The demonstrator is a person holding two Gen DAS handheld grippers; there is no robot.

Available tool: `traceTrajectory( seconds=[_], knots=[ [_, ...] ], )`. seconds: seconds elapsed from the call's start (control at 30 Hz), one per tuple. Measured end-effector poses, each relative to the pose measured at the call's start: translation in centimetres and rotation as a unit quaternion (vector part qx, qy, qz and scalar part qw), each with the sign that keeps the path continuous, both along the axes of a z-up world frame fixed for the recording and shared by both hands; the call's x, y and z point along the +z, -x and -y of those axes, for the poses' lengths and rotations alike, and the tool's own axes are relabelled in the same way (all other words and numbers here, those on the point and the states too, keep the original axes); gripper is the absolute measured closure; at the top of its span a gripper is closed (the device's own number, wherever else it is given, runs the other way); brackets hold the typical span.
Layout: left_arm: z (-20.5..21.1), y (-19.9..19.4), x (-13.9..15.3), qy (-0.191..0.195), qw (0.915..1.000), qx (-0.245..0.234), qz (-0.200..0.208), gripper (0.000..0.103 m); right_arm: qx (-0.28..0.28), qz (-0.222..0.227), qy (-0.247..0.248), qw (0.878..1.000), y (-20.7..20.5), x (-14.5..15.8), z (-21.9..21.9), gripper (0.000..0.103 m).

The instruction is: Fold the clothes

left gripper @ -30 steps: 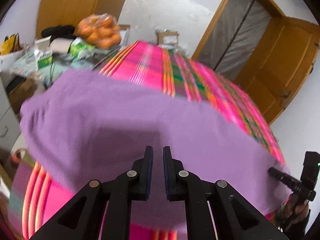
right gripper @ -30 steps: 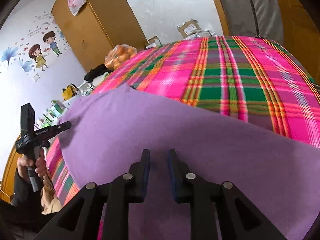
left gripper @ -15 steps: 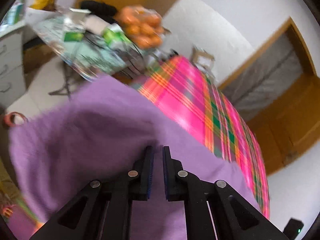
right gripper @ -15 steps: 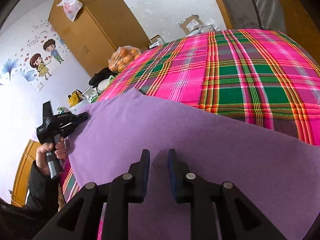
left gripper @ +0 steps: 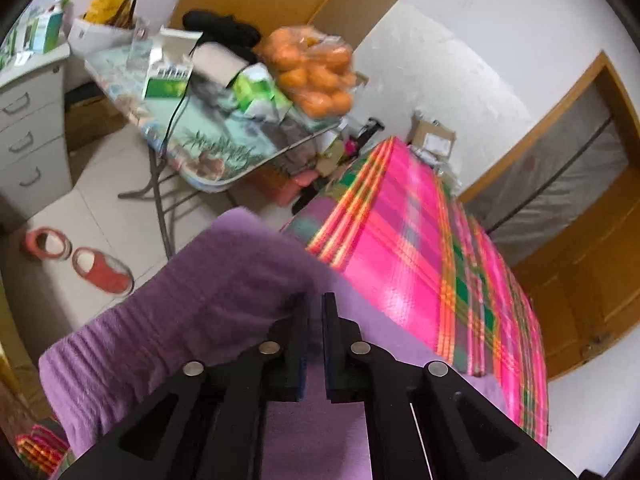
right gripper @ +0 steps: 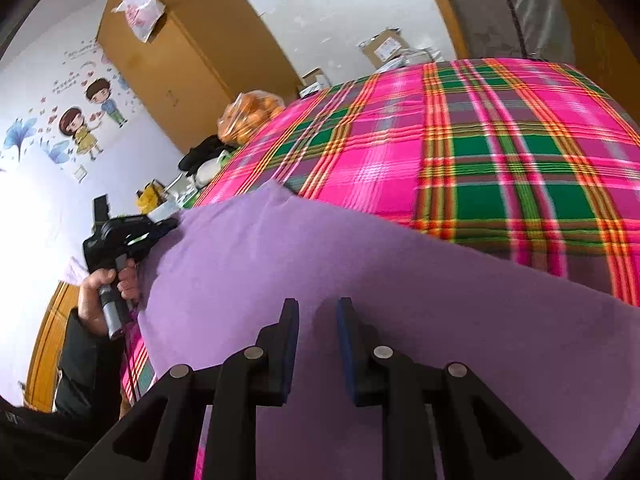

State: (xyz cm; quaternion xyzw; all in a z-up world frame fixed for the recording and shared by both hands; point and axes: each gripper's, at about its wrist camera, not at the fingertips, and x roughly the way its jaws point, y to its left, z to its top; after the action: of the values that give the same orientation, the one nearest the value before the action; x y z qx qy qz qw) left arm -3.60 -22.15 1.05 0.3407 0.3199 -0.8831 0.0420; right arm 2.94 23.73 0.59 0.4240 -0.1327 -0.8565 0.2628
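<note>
A purple garment (left gripper: 192, 312) (right gripper: 400, 288) lies spread over the near part of a bed with a pink and green plaid cover (left gripper: 408, 232) (right gripper: 480, 140). My left gripper (left gripper: 316, 299) has its jaws nearly together at the garment's left edge, and the cloth is bunched up over the left fingertip and pinched between the pads. The right wrist view shows that left gripper (right gripper: 174, 225), held by a hand (right gripper: 104, 284), with its tip at the garment's left corner. My right gripper (right gripper: 318, 305) hovers low over flat purple cloth, jaws slightly apart with nothing pinched.
Left of the bed stands a folding table (left gripper: 208, 148) crowded with a bag of oranges (left gripper: 312, 68) and cartons. Grey drawers (left gripper: 28, 136) and red slippers (left gripper: 92, 264) sit on the floor. A wooden door (left gripper: 580, 248), a wardrobe (right gripper: 192, 60) and boxes (right gripper: 384, 46) line the far side.
The left gripper has swung left to the garment's edge, and cloth now humps up around its fingers. In the right wrist view it has moved in to the garment's corner. The right gripper barely shifted.
</note>
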Motion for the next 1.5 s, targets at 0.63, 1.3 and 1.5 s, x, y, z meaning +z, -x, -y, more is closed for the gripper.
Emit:
traceTrajectory(
  seconds=[0.63, 1.3, 1.5],
  knots=[
    [-4.1, -4.7, -0.3, 0.007, 0.9944, -0.105, -0.004, 0.097, -0.13, 0.058, 0.13, 0.981, 1.9, -1.2, -5.5, 0.079],
    [-8.0, -7.6, -0.8, 0.074, 0.9813, -0.177, -0.015, 0.096, 0.032, 0.062, 0.063, 0.996, 4.7, 0.6, 6.9, 0.072],
    [-7.8, -7.6, -0.9, 0.063, 0.9804, -0.186, -0.018, 0.095, -0.027, 0.121, 0.115, 0.986, 9.5, -1.9, 6.9, 0.082]
  ],
)
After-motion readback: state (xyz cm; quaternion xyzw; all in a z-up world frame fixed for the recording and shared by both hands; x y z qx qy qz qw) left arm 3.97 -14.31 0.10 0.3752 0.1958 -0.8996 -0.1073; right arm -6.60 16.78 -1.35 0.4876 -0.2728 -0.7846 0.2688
